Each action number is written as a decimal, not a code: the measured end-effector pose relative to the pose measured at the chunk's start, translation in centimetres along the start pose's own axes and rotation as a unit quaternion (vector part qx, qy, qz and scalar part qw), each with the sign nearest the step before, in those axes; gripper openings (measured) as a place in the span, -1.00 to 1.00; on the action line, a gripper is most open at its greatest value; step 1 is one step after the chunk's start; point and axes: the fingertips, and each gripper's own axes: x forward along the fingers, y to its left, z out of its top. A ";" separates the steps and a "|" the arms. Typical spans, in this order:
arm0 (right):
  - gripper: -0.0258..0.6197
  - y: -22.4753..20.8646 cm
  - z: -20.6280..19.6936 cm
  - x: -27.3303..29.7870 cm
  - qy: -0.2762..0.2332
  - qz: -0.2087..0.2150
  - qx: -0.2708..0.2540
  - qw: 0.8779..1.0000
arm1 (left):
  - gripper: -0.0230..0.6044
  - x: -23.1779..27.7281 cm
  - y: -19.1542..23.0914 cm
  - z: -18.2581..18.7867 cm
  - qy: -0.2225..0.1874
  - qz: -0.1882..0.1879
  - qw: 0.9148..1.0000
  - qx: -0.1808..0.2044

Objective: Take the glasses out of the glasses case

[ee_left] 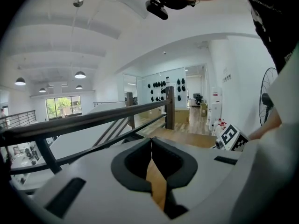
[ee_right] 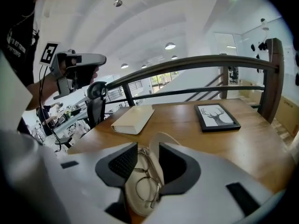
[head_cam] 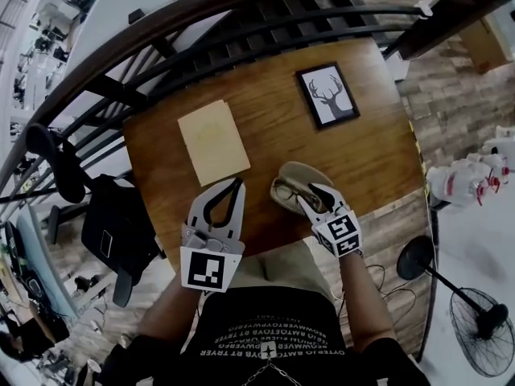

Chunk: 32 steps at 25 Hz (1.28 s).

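Closest to the head camera: black shirt (head_cam: 273,336), cut off by the bottom edge, print too blurred to read.

Far left of the glasses case (head_cam: 299,174), off the table: black chair (head_cam: 113,227), partly hidden behind the railing (head_cam: 161,22).

Just left of the case: left gripper (head_cam: 238,182), apart from it, over the near edge of the wooden table (head_cam: 370,151). Jaws pressed together at the tips, pinching nothing. Shows neither case nor glasses in its own view; looks across to the railing and catches only the marker cube of the other gripper at the far right.

Beyond the case to the left: cream book (head_cam: 213,141), flat on the wood.

Lies open near the front edge, lid raised, cream inside. Holds the glasses (ee_right: 147,181), thin wire frame, resting in the lower shell. Half covered in the head view, where frame detail is hard to make out; plain in the right gripper view, though the case's near end is cut off there by the gripper body.

At the case: right gripper (head_cam: 310,195), jaws spread, one on each side of the shell, pads not seen pressing on it.

Beyond the case to the right: framed deer picture (head_cam: 327,95).

Far right of the case, on the floor: white bottles (head_cam: 471,179), blurred, and a fan (head_cam: 479,328) clipped by the corner.
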 end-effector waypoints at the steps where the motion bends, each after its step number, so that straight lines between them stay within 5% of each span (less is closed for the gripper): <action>1: -0.46 0.0 -0.3 0.4 0.006 0.002 -0.005 1.000 | -0.83 0.1 0.2 -0.3 0.002 0.002 1.000 -0.002; 19: -0.61 -0.4 -6.3 5.5 0.163 0.014 -0.112 0.980 | -0.83 0.5 0.6 -1.5 0.009 0.012 1.000 -0.009; 25: -0.82 -0.7 -6.5 5.8 0.185 -0.003 -0.141 0.973 | -0.83 -1.0 1.1 -2.2 0.021 0.022 0.999 -0.021; 32: -0.83 -0.4 -5.9 4.4 0.165 -0.019 -0.127 0.978 | -0.83 -1.9 1.9 -1.5 0.014 0.029 0.999 -0.011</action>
